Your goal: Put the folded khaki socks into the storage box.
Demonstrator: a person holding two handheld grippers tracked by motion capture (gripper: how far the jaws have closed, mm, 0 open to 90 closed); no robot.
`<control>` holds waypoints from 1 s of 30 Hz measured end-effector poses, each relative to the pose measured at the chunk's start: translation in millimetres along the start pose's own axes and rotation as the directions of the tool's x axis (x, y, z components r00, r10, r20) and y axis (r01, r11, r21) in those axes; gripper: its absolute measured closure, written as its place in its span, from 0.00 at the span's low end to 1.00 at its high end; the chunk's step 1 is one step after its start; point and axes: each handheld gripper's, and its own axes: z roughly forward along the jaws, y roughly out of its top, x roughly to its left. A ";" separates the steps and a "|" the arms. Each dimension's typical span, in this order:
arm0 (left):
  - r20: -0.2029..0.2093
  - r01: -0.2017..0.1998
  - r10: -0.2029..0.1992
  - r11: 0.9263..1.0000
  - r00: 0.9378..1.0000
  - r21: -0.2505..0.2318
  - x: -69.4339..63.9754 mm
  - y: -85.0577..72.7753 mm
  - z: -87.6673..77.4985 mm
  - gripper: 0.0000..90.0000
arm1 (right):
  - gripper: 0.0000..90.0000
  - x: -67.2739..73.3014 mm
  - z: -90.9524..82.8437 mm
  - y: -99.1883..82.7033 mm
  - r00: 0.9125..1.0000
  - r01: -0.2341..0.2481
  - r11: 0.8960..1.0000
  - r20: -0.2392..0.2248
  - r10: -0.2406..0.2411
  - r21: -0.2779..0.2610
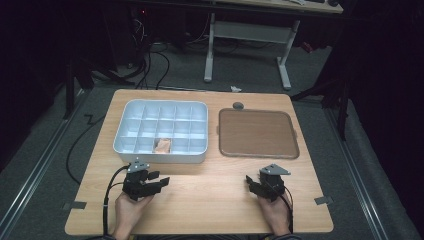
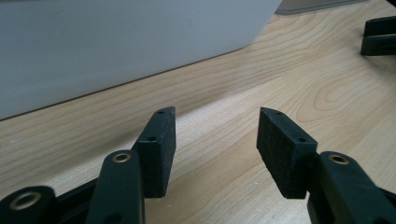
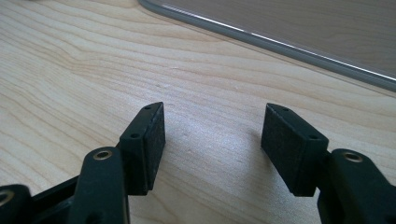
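Wooden table (image 1: 210, 195), one divided box (image 1: 161, 131), one tray (image 1: 257, 133)

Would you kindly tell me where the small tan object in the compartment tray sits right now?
In the high view, the tan object lies in a front-row middle compartment of the white tray, on the table's left half, just beyond the left tongs.

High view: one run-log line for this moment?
left gripper: open, empty | right gripper: open, empty | both on table | compartment box: one tan item | brown tray: bare
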 end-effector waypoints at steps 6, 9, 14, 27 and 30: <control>-0.012 -0.007 0.008 1.000 1.000 0.006 -0.5 -0.4 4.4 0.53 | 0.45 0.0 0.0 0.0 1.000 0.000 1.000 0.000 0.000 0.000; -0.015 -0.005 0.005 1.000 1.000 0.004 0.3 -0.4 6.3 0.53 | 0.45 0.0 0.0 0.0 1.000 0.000 1.000 0.000 0.000 0.000; -0.023 -0.002 0.002 1.000 1.000 0.005 2.2 -0.2 9.1 0.53 | 0.45 0.0 0.0 0.0 1.000 0.000 1.000 0.000 0.000 0.000; -0.074 -0.017 0.018 1.000 0.997 0.013 3.7 -1.2 16.4 0.53 | 0.45 0.0 0.0 0.0 1.000 0.000 1.000 0.000 0.000 0.000; -0.087 -0.027 0.028 0.999 0.996 0.019 3.6 -1.8 18.7 0.53 | 0.45 0.0 0.0 0.0 1.000 0.000 1.000 0.000 0.000 0.000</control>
